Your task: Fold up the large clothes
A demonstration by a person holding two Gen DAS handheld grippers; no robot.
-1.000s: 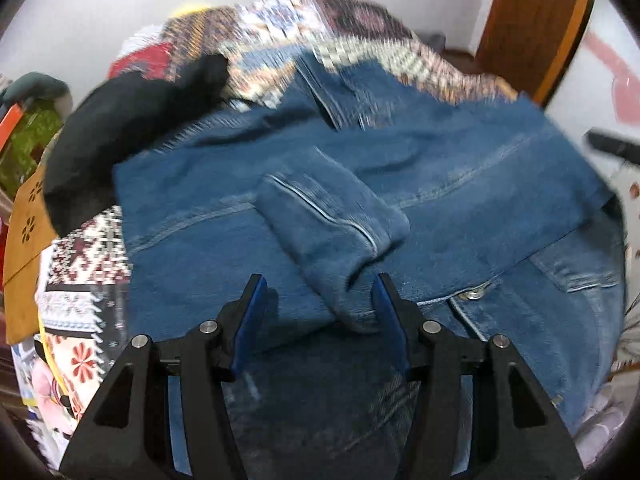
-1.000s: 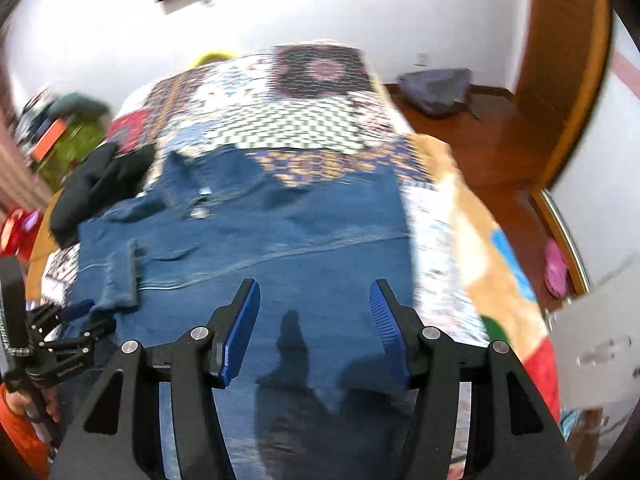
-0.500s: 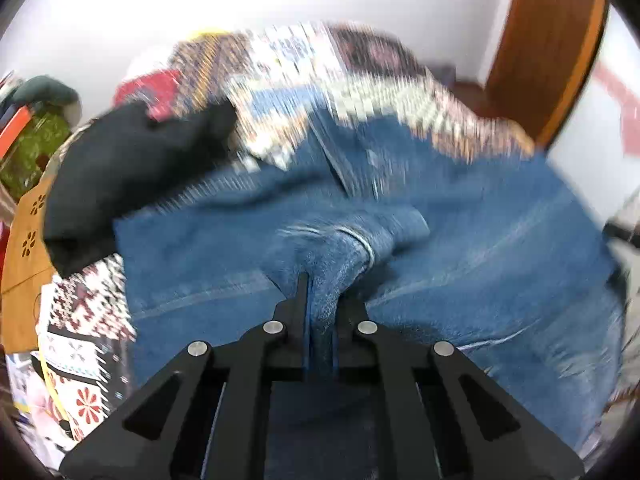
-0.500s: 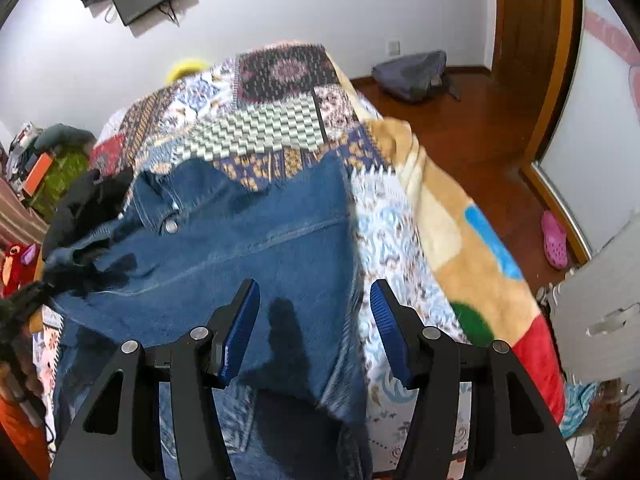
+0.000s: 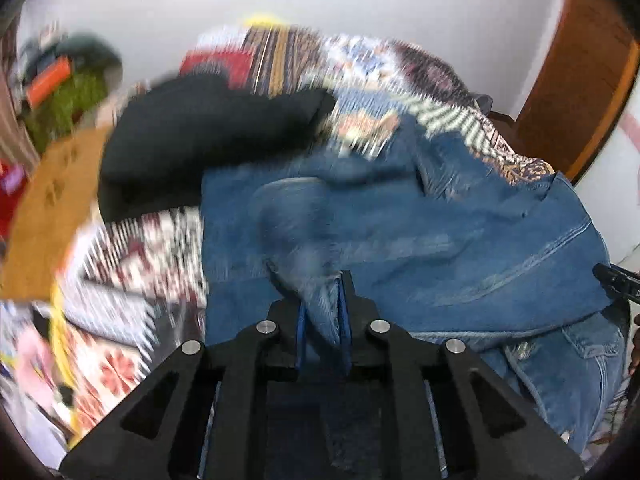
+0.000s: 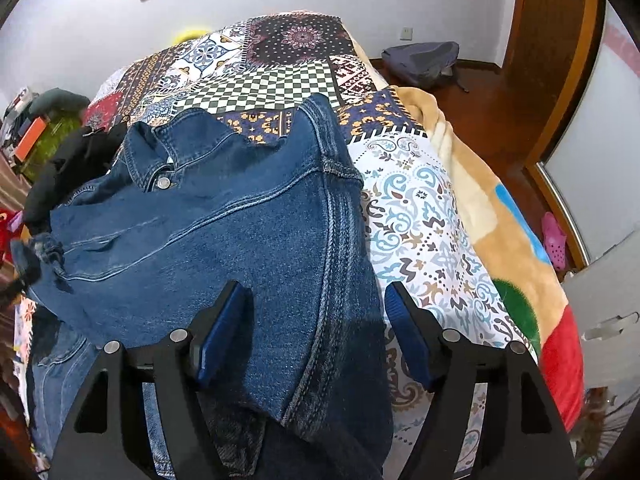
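Observation:
A blue denim jacket [image 5: 440, 240] lies spread on the bed, collar toward the far side. In the blurred left wrist view my left gripper [image 5: 323, 320] pinches the jacket's sleeve cuff [image 5: 296, 220]. Denim fills the narrow gap between the blue pads while the jaws are opening. The right wrist view shows my right gripper [image 6: 316, 320] low over the jacket's [image 6: 220, 232] right folded edge. Its jaws are opening wide. Denim lies under and between them, and the pads do not press on it. The bunched cuff [image 6: 46, 248] shows at that view's left edge.
The bed carries a patchwork quilt [image 6: 420, 216] and a tan blanket [image 6: 480, 200] along its right side. A black garment [image 5: 208, 132] lies beside the jacket's collar. A grey backpack [image 6: 420, 60] and a pink shoe [image 6: 554, 240] are on the wooden floor.
The left gripper closed on the sleeve cuff and pulled it up and sideways. The right gripper sank toward the jacket's edge, and its jaws spread wider.

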